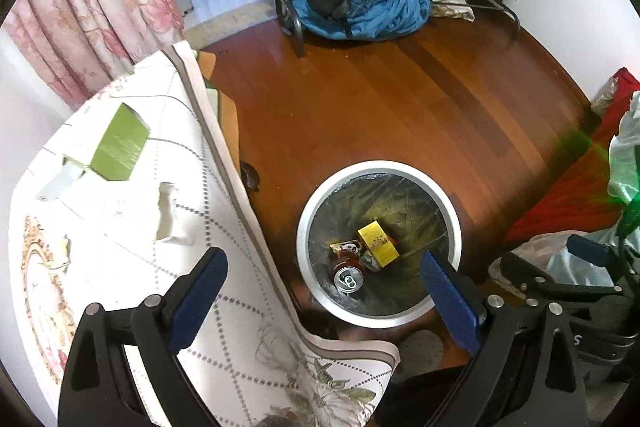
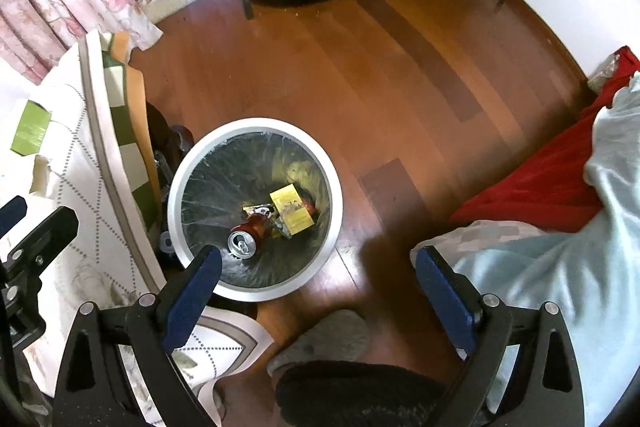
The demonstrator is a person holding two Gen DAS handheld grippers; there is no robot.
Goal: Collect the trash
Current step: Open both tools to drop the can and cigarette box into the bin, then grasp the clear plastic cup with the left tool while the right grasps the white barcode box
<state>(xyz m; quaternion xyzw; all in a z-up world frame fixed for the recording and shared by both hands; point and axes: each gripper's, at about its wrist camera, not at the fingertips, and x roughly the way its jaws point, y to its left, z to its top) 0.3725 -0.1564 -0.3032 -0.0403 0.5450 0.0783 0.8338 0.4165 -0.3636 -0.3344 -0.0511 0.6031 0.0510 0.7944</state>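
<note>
A round white trash bin [image 1: 378, 245] is seen on the brown wood floor [image 1: 400, 107], lined with a clear bag. Inside it, a red can [image 1: 347, 275] lies with its silver top up, at about 7 o'clock in the bin. A yellow box [image 1: 378, 242] rests just beside the can, near the middle, and a small wrapper [image 1: 346, 247] is tucked between them.

The left gripper [image 1: 324, 295] is held wide open — nothing is held between its blue fingers [image 1: 200, 291]. It hangs over the edge of the bed cover [image 1: 140, 227] and the bin's 6 o'clock rim.

The right gripper [image 2: 318, 291] is spread wide too, with nothing in it. One blue finger [image 2: 192, 291] is seen over the bin's 6 o'clock rim; the other is over a pale blue cloth [image 2: 560, 287].

On the bed cover, at 9 o'clock from the bin, a green box [image 1: 118, 147] and a torn white paper scrap [image 1: 168, 211] are left lying — well apart from the bin. A grey slipper [image 2: 320, 339] is seen on the floor below the bin.
</note>
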